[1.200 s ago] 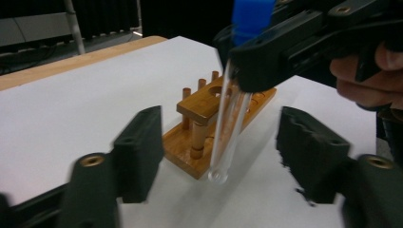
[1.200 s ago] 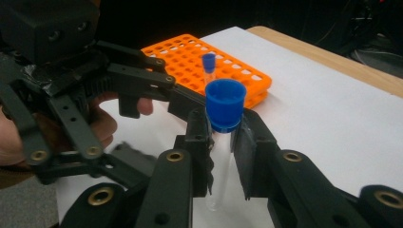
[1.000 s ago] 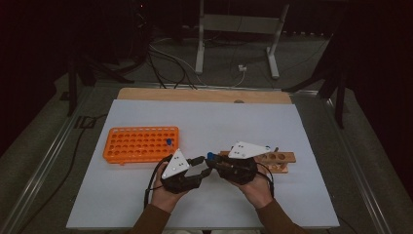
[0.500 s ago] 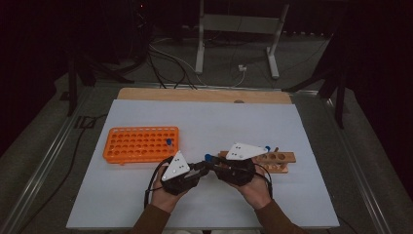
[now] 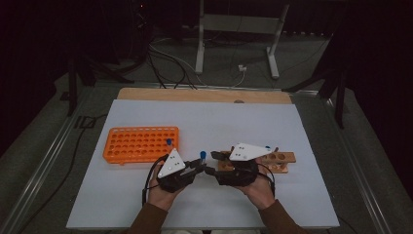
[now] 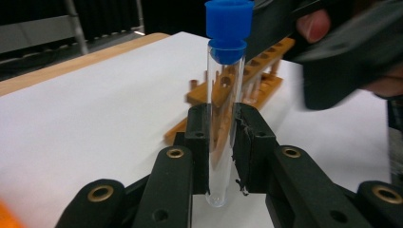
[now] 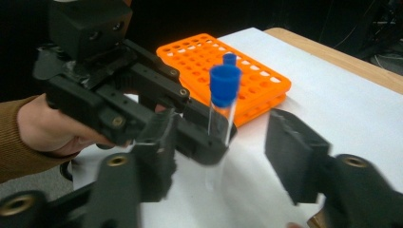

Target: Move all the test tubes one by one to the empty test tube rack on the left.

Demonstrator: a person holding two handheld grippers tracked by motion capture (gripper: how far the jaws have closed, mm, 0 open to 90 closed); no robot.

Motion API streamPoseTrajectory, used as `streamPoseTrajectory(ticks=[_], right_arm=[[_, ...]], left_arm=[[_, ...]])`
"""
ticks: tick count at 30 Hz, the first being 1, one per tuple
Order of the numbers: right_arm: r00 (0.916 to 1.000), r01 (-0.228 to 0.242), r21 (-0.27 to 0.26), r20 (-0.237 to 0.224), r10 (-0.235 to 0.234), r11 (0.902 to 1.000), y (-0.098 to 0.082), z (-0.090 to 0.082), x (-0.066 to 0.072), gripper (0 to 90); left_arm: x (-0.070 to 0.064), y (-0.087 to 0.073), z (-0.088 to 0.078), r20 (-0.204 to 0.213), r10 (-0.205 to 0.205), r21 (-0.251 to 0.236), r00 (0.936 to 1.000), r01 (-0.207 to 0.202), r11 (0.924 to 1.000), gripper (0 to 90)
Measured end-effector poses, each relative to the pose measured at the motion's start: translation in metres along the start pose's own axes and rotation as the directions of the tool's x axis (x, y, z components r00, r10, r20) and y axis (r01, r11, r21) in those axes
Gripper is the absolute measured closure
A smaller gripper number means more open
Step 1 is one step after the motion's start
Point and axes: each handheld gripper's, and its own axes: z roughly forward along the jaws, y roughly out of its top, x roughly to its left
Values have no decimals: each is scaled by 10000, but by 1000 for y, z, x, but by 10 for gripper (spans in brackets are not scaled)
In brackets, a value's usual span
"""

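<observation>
Tube [image 6: 222, 118] stands upright, blue cap [image 6: 228, 19] uppermost, clamped in my left gripper [image 6: 221, 142]; my right gripper [image 7: 218, 156] has just been opening, holding nothing. Two tubes, two racks.

In the right gripper view, the right gripper [image 7: 216, 161] is blurred, and the lower part of the glass tube [image 7: 219, 118] beside the orange rack [image 7: 266, 80] is too faint to see clearly.
</observation>
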Motion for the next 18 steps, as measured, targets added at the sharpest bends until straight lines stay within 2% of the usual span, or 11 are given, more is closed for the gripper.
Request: streamPoseTrajectory(ticks=[5,8,12,18], right_arm=[[9986,-49,-250,528,62,9997,-2,-8,-2,163],[9958,220,-246,891,-197,9995,-3,-12,-2,66],[9961,225,-358,866,-194,9991,-5,-21,-3,13],[9958,244,-417,895,-206,9988,-10,-35,-9,0]], left_arm=[[10,-1,-7,-399,-225,-41,9989,224,9997,784],[14,-1,-10,-531,-276,-84,9982,272,9996,784],[24,-2,-21,-990,-511,-230,9938,490,9985,784],[39,-1,-38,-1471,-778,-634,9861,691,9956,784]])
